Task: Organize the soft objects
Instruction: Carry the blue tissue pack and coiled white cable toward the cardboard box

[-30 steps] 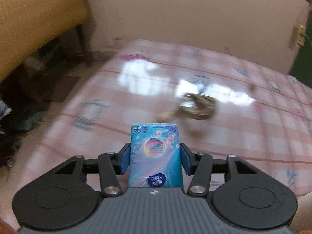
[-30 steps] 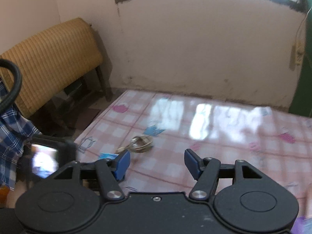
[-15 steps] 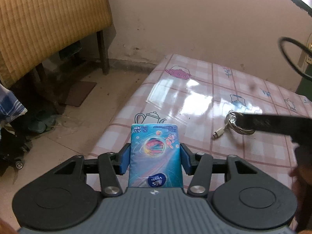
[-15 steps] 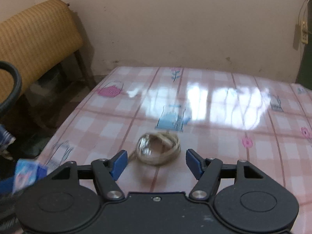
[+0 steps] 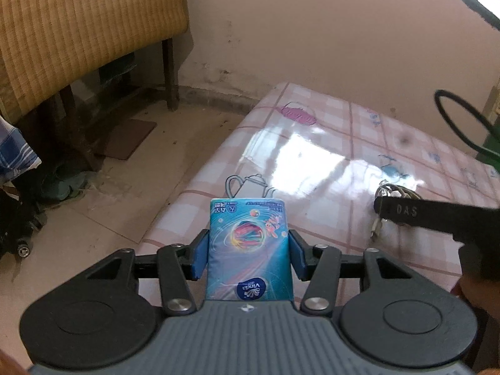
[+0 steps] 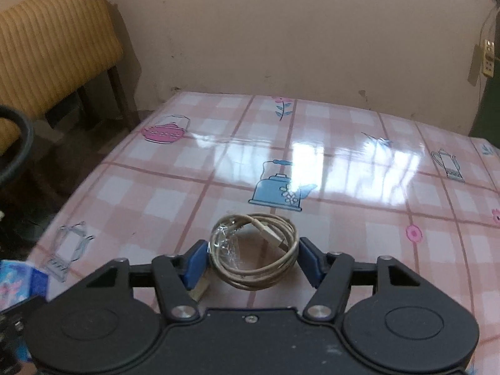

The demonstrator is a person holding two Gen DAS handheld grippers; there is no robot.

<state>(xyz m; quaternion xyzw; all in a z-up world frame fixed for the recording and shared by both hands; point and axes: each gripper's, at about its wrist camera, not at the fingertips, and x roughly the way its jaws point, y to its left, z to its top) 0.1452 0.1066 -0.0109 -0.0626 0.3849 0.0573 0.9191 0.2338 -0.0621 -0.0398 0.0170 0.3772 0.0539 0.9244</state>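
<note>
The left tongs [image 5: 248,251] grip a blue tissue pack [image 5: 248,247] upright between both blue pads, held above the near-left corner of the worktop [image 5: 328,162] with its pink checked cloth. The right tongs [image 6: 253,261] are closing around a coiled pale cable [image 6: 254,250], which lies on the worktop between the pads; whether the pads already press on it cannot be told. From the left wrist view the cable sits at about 3 o'clock, mostly hidden behind a black finger [image 5: 412,212] of the right tongs. Only the right wrist view shows the whole coil; there the tissue pack appears blurred at 8 o'clock.
</note>
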